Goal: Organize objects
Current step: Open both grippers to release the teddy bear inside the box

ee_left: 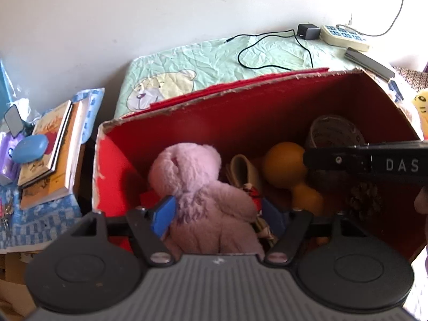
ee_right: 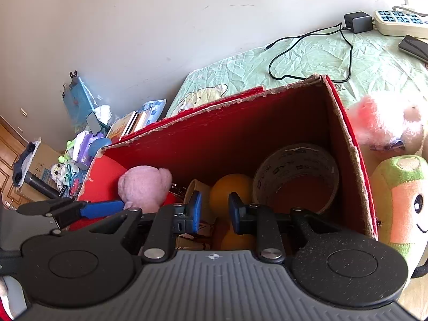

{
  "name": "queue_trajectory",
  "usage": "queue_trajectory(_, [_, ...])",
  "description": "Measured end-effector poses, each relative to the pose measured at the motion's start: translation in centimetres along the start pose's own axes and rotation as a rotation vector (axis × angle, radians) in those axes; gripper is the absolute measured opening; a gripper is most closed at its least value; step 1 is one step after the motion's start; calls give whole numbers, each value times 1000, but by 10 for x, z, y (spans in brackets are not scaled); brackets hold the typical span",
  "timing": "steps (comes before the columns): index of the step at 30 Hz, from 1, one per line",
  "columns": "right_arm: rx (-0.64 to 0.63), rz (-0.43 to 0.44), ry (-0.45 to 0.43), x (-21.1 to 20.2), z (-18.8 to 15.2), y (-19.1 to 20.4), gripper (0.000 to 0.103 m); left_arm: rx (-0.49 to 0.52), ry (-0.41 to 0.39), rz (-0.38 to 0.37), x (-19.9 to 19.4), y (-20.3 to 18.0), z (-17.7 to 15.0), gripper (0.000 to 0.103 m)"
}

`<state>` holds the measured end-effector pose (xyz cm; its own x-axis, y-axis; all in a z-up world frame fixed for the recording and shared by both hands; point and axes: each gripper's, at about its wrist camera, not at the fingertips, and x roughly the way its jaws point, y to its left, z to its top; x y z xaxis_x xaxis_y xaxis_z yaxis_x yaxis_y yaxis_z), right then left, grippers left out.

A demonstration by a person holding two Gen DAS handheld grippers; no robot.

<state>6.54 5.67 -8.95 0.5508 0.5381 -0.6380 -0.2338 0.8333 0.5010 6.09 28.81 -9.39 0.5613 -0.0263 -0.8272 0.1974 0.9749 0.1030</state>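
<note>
A red cardboard box (ee_left: 240, 112) stands on a bed and holds several things. My left gripper (ee_left: 214, 216) is inside the box, its blue pads on either side of a pink plush bear (ee_left: 198, 184); the bear fills the gap. Beside the bear lie an orange gourd-shaped toy (ee_left: 286, 165), a tape roll (ee_left: 334, 131) and a pine cone (ee_left: 363, 200). My right gripper (ee_right: 214, 211) hovers in the box (ee_right: 240, 133) above the orange toy (ee_right: 227, 192), its pads apart and empty. The bear (ee_right: 144, 184) and tape roll (ee_right: 297, 176) show there too.
A green bedsheet (ee_left: 214, 58) carries a charger cable (ee_left: 267, 50), a power strip (ee_left: 345, 36) and a phone (ee_right: 414, 46). Books (ee_left: 50, 147) are stacked at left. A pink plush (ee_right: 385, 120) and a green-orange plush (ee_right: 401, 200) lie right of the box.
</note>
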Motion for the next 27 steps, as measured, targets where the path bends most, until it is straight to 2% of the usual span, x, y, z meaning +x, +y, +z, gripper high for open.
queue_trajectory(10, [-4,25,23,0,1,0,25,-45,7,20,-9,-13,2,72])
queue_trajectory(18, [-85,10,-28,-20,-4,12,26,-69,7,67,-25,-26,-2,72])
queue_trajectory(27, [-133,11,-47,-40,-15,20,26,-115,11,131,-42,-37,-10,71])
